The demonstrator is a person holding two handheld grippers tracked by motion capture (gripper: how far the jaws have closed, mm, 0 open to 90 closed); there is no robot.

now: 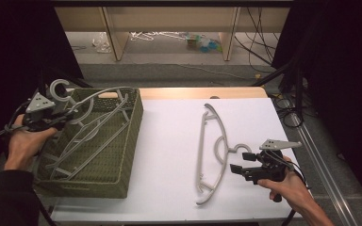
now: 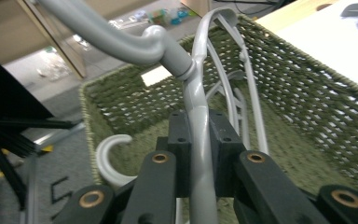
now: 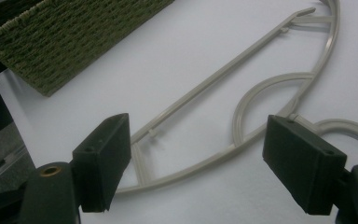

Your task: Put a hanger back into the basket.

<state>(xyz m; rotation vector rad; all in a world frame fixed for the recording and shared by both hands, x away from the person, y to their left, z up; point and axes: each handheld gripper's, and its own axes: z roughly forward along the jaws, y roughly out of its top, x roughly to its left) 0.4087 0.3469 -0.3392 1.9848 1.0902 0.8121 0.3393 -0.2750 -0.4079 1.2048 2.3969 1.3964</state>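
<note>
- Hangers going into a basket, by the look of it. The left gripper [image 1: 52,115] is clamped tight on a grey plastic hanger [image 1: 87,127], pinching the arm just below the hook, with the hanger leaning tilted inside the green woven basket [image 1: 131,141] at the left end of the table [image 1: 169,141].
- From the left gripper view there's at least one more hanger hook [image 2: 109,156] already lying down in the basket, so it's getting crowded in there.
- The right gripper [image 1: 241,162] hangs over the white tabletop with its jaws spread wide and nothing between them, right beside the hook of the second hanger [image 1: 212,150], which lies flat on the table.
- What could go wrong, imo: letting go of the held hanger while it's tilted could leave its hook snagged on the basket rim or tangled with the ones below, so it sits proud instead of dropping in.
- The flat hanger is thin and slick, so a shallow pinch might just slide it across the table.
- Brands or writing: none I can read anywhere on the hangers, basket or grippers.
</note>
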